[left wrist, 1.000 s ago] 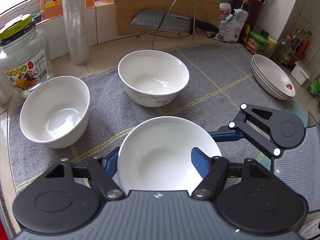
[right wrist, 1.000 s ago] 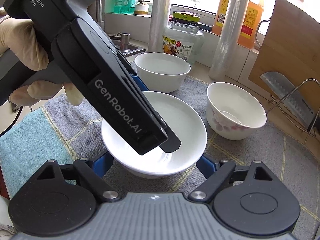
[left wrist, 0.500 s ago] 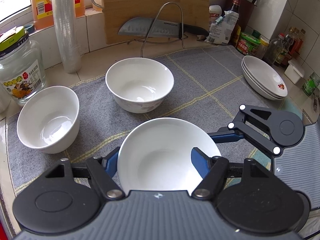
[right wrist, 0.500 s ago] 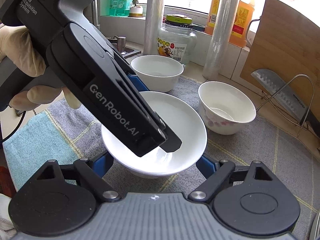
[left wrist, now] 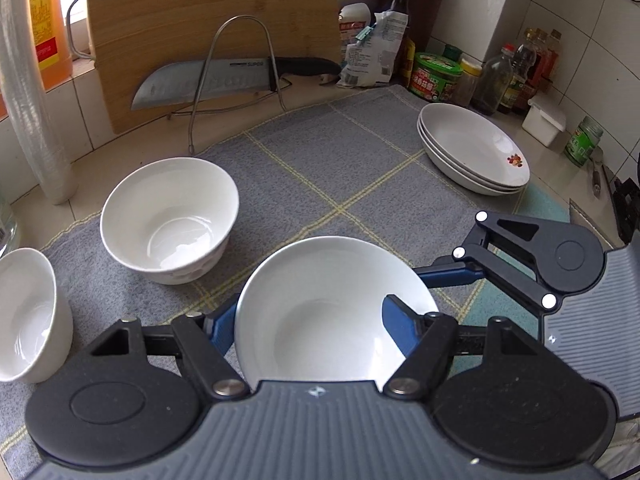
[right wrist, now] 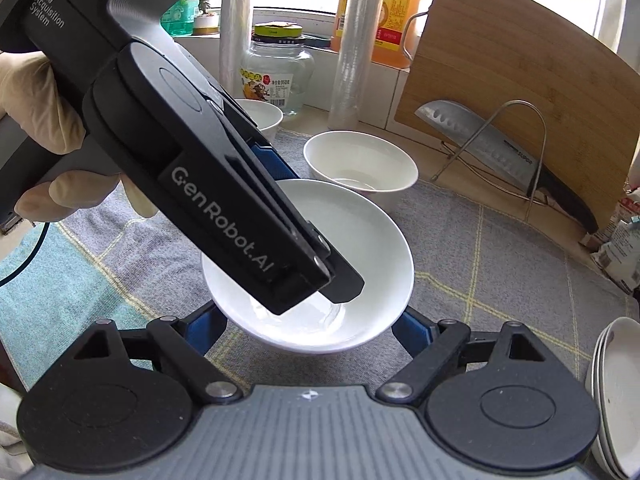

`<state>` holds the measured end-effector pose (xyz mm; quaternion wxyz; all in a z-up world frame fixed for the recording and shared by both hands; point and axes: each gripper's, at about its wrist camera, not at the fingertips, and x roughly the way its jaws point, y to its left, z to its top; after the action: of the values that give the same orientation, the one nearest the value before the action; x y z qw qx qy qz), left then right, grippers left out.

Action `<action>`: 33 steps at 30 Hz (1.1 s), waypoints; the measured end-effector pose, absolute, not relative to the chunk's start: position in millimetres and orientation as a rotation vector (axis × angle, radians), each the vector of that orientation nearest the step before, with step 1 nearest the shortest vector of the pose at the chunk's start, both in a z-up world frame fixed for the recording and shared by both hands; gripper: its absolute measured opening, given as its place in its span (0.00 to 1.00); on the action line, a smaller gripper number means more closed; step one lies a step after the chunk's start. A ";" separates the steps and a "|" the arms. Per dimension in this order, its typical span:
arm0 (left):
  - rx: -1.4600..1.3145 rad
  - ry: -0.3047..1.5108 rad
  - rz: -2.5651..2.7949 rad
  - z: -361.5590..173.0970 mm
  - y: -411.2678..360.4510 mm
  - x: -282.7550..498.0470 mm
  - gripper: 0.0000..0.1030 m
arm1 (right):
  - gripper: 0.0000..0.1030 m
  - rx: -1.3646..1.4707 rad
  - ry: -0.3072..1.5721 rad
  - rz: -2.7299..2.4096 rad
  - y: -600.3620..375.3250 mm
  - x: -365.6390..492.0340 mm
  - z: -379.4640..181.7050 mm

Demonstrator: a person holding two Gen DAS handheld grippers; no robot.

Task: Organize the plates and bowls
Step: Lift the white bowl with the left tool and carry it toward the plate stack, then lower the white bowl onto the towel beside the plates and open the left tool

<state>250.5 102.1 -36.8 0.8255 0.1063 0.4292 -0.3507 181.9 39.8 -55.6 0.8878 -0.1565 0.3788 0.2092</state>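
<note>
A white shallow plate (left wrist: 332, 312) hangs just above the grey cloth (left wrist: 320, 152), held from two sides. My left gripper (left wrist: 308, 320) is shut on it, blue fingers either side of its near rim. My right gripper (right wrist: 308, 328) is shut on the same plate (right wrist: 360, 248) from the opposite side; its linkage (left wrist: 520, 256) shows to the right in the left wrist view. The left gripper's body (right wrist: 224, 184), in a gloved hand (right wrist: 36, 120), covers part of the plate. A stack of plates (left wrist: 472, 152) sits at the far right. Two deep white bowls (left wrist: 168, 220) (left wrist: 24, 316) stand on the left.
A cleaver (left wrist: 208, 80) rests on a wire rack (left wrist: 240, 60) against a wooden cutting board (left wrist: 208, 20) at the back. Bottles and jars (left wrist: 436, 76) crowd the back right corner. A glass jar (right wrist: 276, 76), plastic rolls (right wrist: 352, 60) and an oil bottle (right wrist: 384, 12) line the windowsill side.
Both grippers have carried the plate rightward and slightly up. The two bowls and jar slid to the left of the views, and the plate stack has come nearer.
</note>
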 end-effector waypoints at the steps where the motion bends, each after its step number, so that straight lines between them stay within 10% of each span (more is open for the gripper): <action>1: 0.232 0.907 -0.761 -36.7 95.5 250.5 0.71 | 0.89 -0.320 0.789 0.418 34.4 181.1 -55.7; 33: 0.301 0.917 -0.898 -59.7 7.5 272.8 0.71 | 0.89 -0.255 0.841 0.246 -40.7 191.9 -64.1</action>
<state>272.8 7.5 -59.7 0.7906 0.1398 0.4261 -0.4170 191.9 -40.7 -64.1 0.8976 -0.1231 0.4061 0.1189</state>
